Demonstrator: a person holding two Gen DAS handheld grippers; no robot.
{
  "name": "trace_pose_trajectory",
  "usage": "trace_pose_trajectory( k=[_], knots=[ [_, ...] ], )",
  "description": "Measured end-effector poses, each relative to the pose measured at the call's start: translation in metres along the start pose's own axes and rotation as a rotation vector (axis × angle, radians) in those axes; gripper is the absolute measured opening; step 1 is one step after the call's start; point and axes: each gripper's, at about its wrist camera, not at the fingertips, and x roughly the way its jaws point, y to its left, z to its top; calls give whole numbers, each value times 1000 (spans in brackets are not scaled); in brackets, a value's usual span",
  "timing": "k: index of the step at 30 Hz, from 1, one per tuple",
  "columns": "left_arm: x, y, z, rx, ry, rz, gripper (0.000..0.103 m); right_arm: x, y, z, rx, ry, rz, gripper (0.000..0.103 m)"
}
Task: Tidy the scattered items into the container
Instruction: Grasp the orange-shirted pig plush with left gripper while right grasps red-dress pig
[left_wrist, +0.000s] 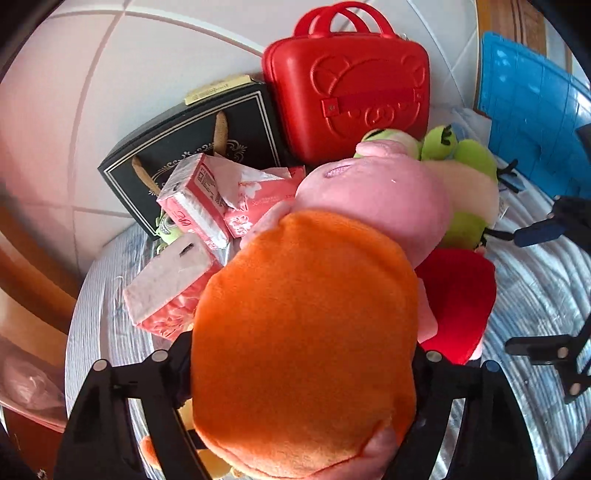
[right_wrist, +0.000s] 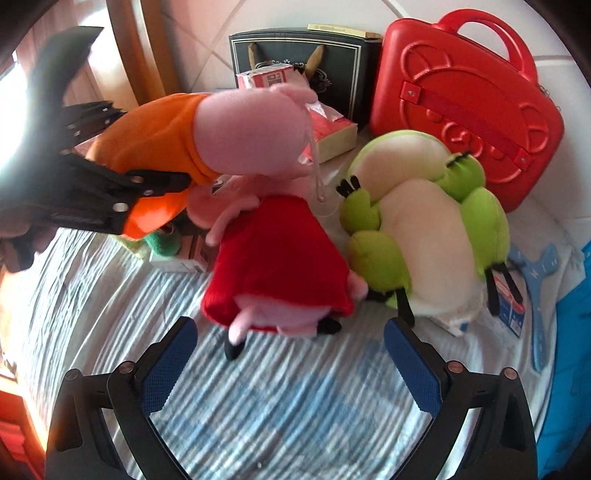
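The left tongs (right_wrist: 155, 206) were clamped on the orange-dressed pig plush (left_wrist: 306, 332), holding it tilted above the striped bedcover (right_wrist: 280, 406), just over the red-dressed pig plush (right_wrist: 280, 258). The right tongs (right_wrist: 288, 365) stood released with nothing between their blue pads (right_wrist: 166, 369), near that red-dressed pig, which lay beside the green frog plush (right_wrist: 424, 236). Behind them stood the red case (right_wrist: 465, 110) and a black box (left_wrist: 192, 147), with pink tissue packs (left_wrist: 199, 206) in front.
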Motion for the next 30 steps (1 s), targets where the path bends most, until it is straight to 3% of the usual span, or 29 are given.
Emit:
trace_pose_trajectory(
  k=[5,11,17,20,22,30],
  knots=[
    [-42,13,-16,-95,-70,-19,81,23,15,23,-51,3,13,102],
    [-84,31,-37,-194,-113,0,81,71,30,40,-136,97,-31,102],
    [-108,40,-62,-235,-103,37,81,113,29,40,-156,198,-46,101],
    [-115,42,-72,-260,-97,59,81,108,29,36,-142,191,-40,80],
    [-118,43,-75,-279,-96,66,81,98,28,34,-123,177,-29,75],
    [-134,27,-73,-297,-105,95,81,37,29,16,-55,101,23,74]
  ],
)
